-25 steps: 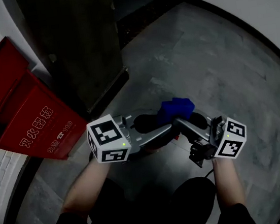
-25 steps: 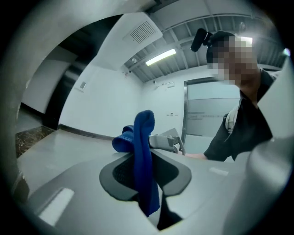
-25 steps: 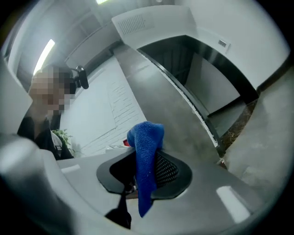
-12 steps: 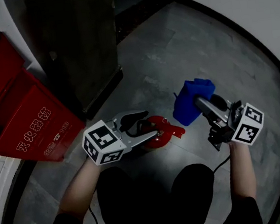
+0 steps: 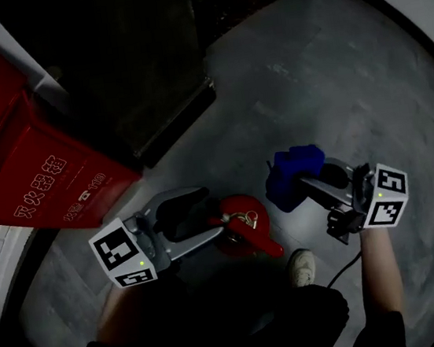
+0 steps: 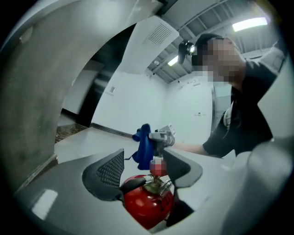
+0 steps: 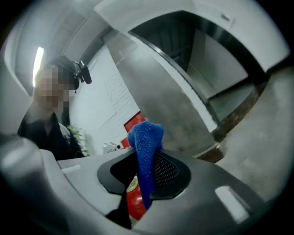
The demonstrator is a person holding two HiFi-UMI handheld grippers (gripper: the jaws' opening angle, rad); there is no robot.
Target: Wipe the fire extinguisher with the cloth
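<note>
**Cloth clamped on the right, extinguisher standing between open jaws on the left**

Head view: a red metal fire extinguisher (image 5: 246, 204) stands on the grey tiled floor (image 5: 331, 74), seen from above. The left gripper (image 5: 216, 218) reaches in level, its jaws on either side of the extinguisher's top. The right gripper (image 5: 307, 181) holds a bunched blue cloth (image 5: 290, 173) just to the right of the extinguisher, apart from it. A red metal cabinet with white lettering (image 5: 44, 183) sits against the wall at left.

Left gripper view: the left gripper (image 6: 143, 170) has just been opening its jaws. They stand wide apart, with the extinguisher's (image 6: 144, 206) valve and black lever between them, and the pads do not press on it. The cloth (image 6: 144, 147) hangs beyond.

Right gripper view: the right gripper (image 7: 146, 172) has just been closing its jaws, which pinch the cloth (image 7: 146, 137) tight. A fold pokes up above the pads and a tail hangs below. The extinguisher (image 7: 134, 202) shows red underneath.
</note>
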